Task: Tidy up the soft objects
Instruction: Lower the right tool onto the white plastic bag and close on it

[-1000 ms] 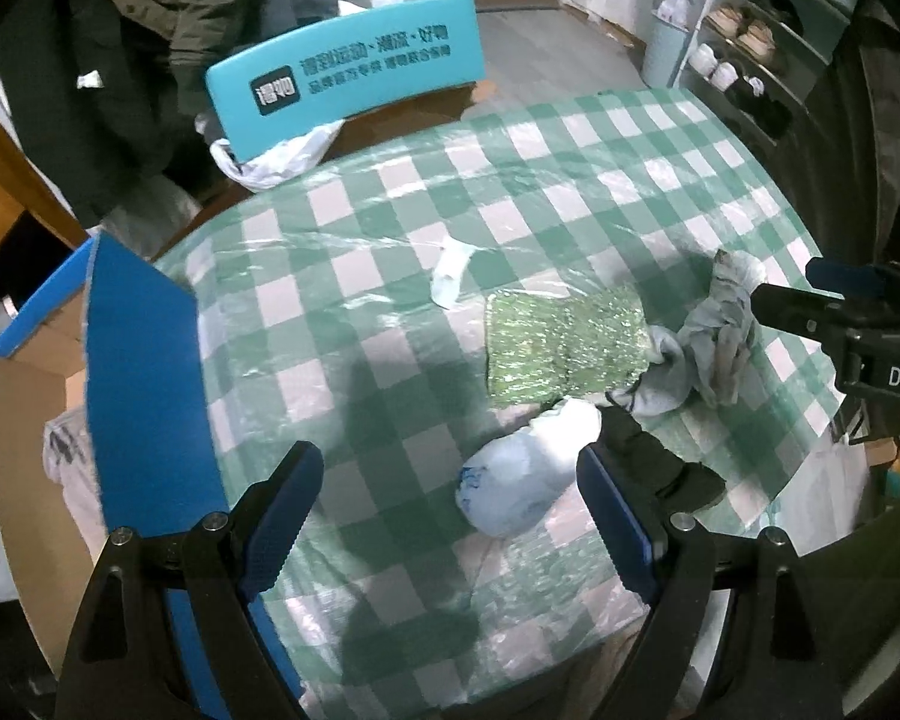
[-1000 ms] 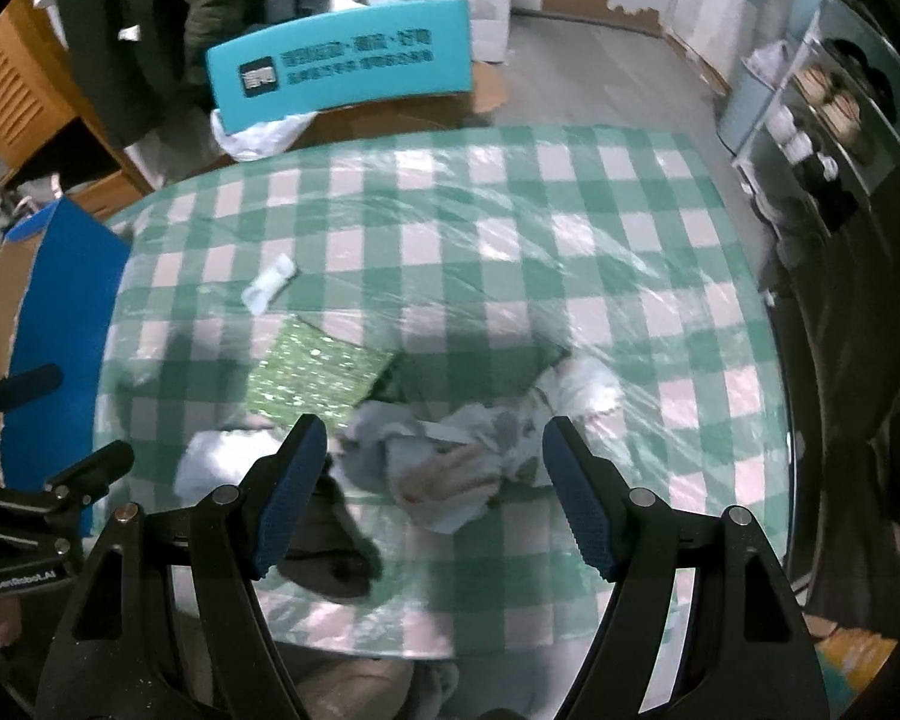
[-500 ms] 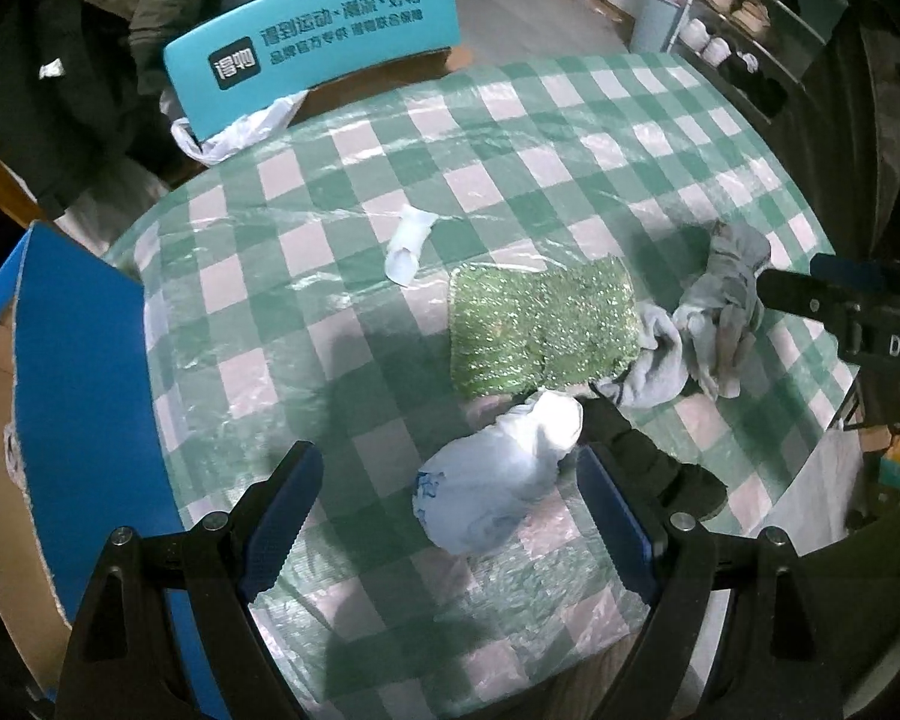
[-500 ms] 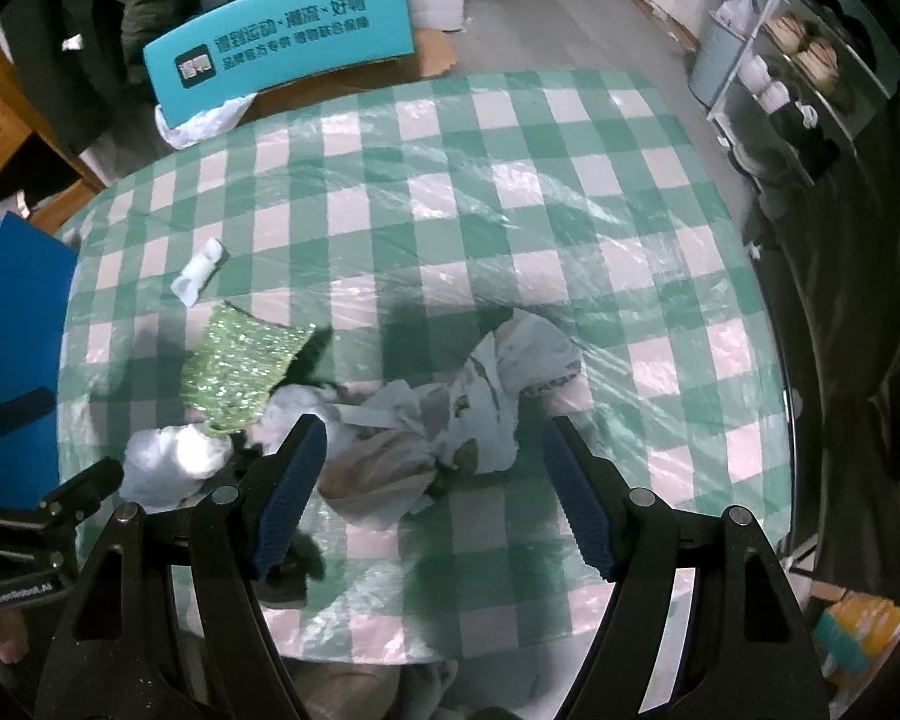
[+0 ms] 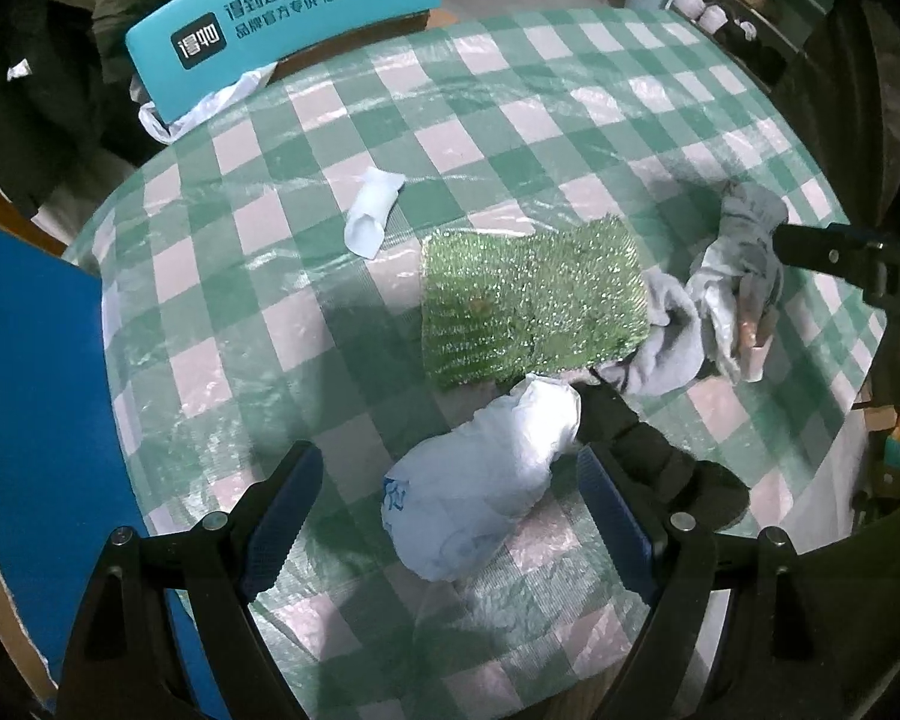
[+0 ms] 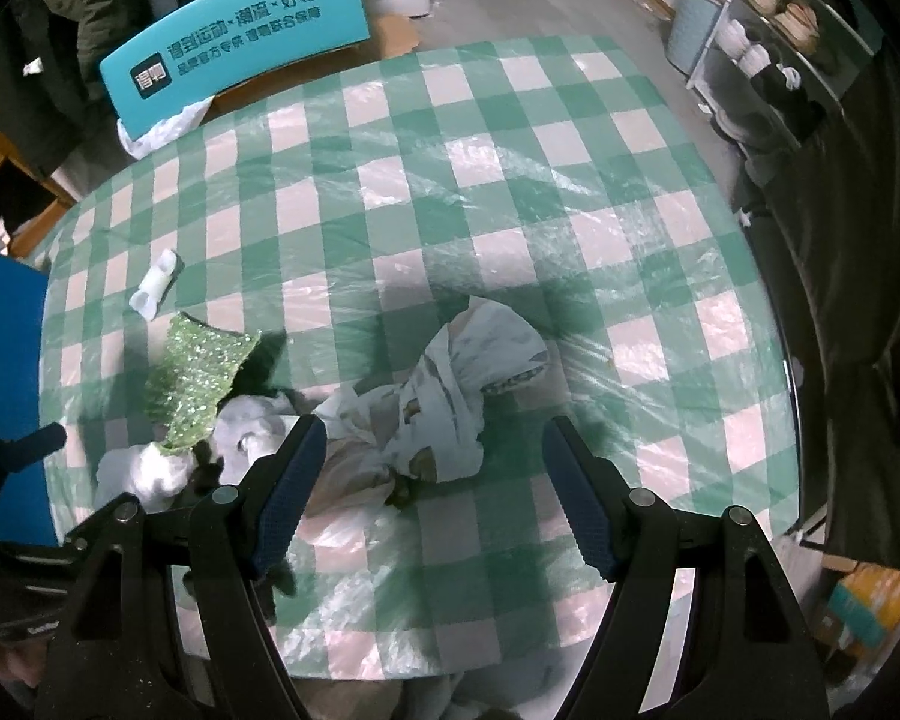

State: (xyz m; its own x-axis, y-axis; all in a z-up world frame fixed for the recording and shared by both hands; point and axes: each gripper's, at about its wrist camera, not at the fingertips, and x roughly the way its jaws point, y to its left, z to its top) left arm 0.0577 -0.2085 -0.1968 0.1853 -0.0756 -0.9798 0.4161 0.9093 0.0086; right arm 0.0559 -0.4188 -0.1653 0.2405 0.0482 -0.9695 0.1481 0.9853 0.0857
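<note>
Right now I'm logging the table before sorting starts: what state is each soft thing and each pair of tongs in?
left tongs: open, over the white bag
right tongs: open, empty
white bag: crumpled, lying flat
green sparkly cloth: spread flat
patterned cloth: bunched up
small white sock: lying apart

green-white checked tablecloth [image 5: 510, 120], (glittery) green cloth [image 5: 534, 306]

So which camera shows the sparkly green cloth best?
The left wrist view: the sparkly green cloth lies spread flat there, nearly whole and unhidden. The right wrist view shows it small, off to the side and squeezed narrow by the angle.
</note>
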